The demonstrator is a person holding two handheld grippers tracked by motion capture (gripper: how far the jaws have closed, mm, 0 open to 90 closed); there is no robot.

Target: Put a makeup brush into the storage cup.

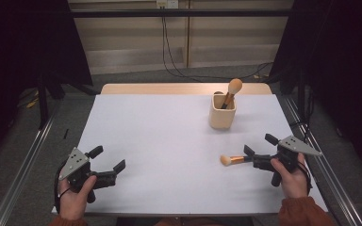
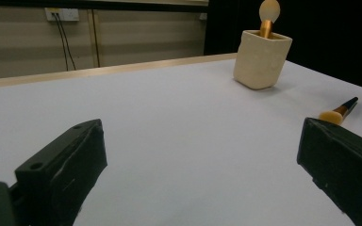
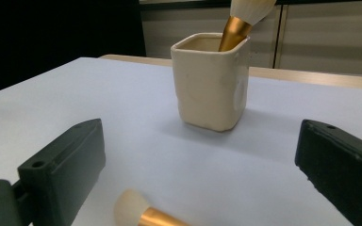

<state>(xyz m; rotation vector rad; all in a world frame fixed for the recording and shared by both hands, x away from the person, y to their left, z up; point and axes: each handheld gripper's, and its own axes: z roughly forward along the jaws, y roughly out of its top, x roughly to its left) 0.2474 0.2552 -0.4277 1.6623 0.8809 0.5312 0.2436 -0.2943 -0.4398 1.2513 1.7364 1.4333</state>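
Right tool point(image 1: 257, 148), jaws apart, is placed over the small gold-ferruled makeup brush point(image 1: 233, 160) lying on the white table point(image 1: 169, 150); left tool point(image 1: 108, 159) is held apart, idle. Brush could be rolled away if nudged.

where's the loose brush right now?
In the high view the loose brush lies flat on the table at its right side, just ahead of the right gripper, whose jaws stand open, and nearer the person than the cup.
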